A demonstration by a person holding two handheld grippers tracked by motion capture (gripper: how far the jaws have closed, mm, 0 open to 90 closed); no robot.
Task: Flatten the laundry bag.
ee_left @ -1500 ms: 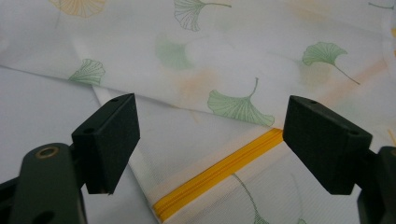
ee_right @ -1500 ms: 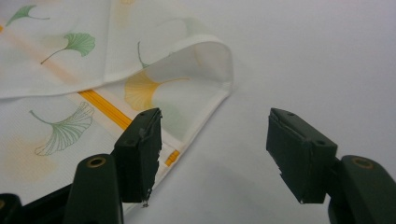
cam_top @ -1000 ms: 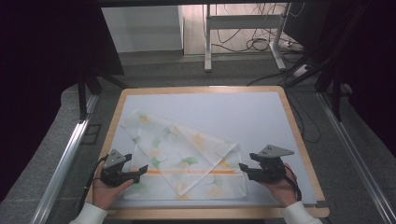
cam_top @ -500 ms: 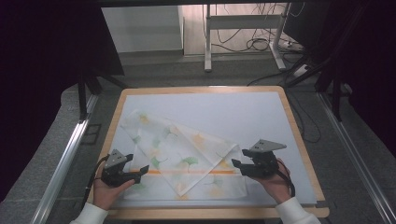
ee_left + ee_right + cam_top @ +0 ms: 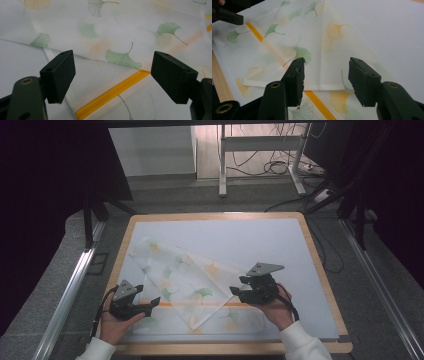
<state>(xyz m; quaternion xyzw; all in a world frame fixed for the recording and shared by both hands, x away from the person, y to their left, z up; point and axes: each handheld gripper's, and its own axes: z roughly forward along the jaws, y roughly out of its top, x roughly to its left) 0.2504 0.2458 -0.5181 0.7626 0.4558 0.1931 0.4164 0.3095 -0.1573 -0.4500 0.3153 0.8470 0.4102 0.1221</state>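
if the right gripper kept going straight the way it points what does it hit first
Most likely the folded edge of the leaf-print cloth, lying just ahead between the right gripper and its open fingers; depth is hard to judge.

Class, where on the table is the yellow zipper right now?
In the high view the yellow zipper runs across the near part of the leaf-print cloth, between the left tool and right tool.

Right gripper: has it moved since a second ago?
Yes. In the high view the right gripper has slid left from the table's right rim, over the cloth, its fingers closing, nothing gripped.
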